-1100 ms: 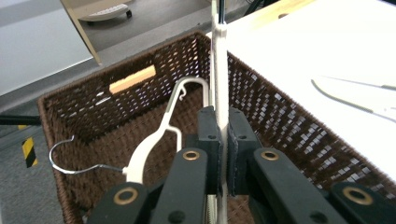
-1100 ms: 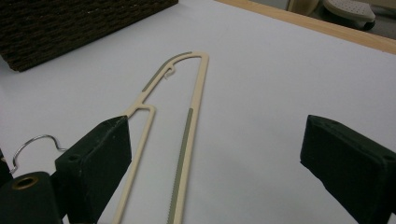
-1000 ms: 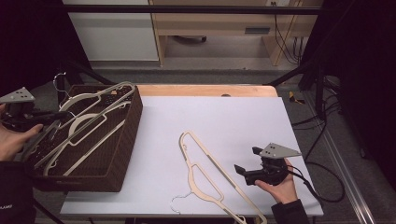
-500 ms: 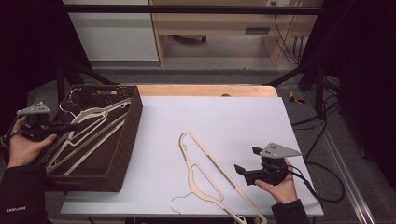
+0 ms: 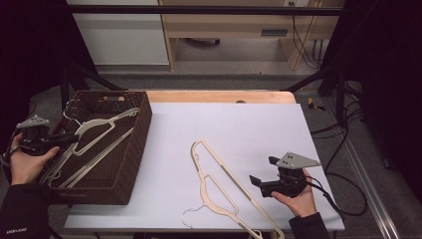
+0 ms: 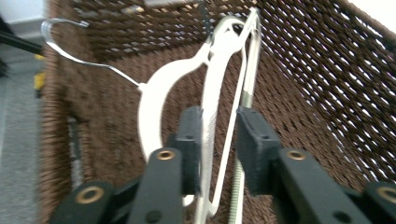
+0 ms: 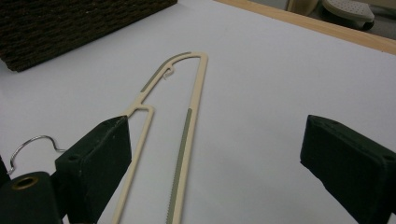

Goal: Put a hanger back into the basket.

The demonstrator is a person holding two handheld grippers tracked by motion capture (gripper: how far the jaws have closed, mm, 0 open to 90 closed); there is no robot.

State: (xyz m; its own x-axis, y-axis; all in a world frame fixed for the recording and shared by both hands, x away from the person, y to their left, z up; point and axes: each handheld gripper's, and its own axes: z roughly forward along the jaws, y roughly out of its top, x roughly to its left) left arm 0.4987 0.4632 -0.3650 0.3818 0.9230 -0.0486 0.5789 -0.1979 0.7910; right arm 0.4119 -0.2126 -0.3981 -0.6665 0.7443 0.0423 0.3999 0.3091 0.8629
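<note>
Left tool (image 6: 215, 140) prob. clamped on white hanger (image 6: 161, 88) in basket (image 5: 133, 149): lift straight, hook (image 6: 70, 39) clear of weave; right tool (image 7: 224, 163) apart, idle.

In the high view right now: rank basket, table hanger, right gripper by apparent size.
1. wicker basket
2. beige hanger lying on the table
3. right gripper
The hanger runs long but thin; the basket covers more area.
</note>
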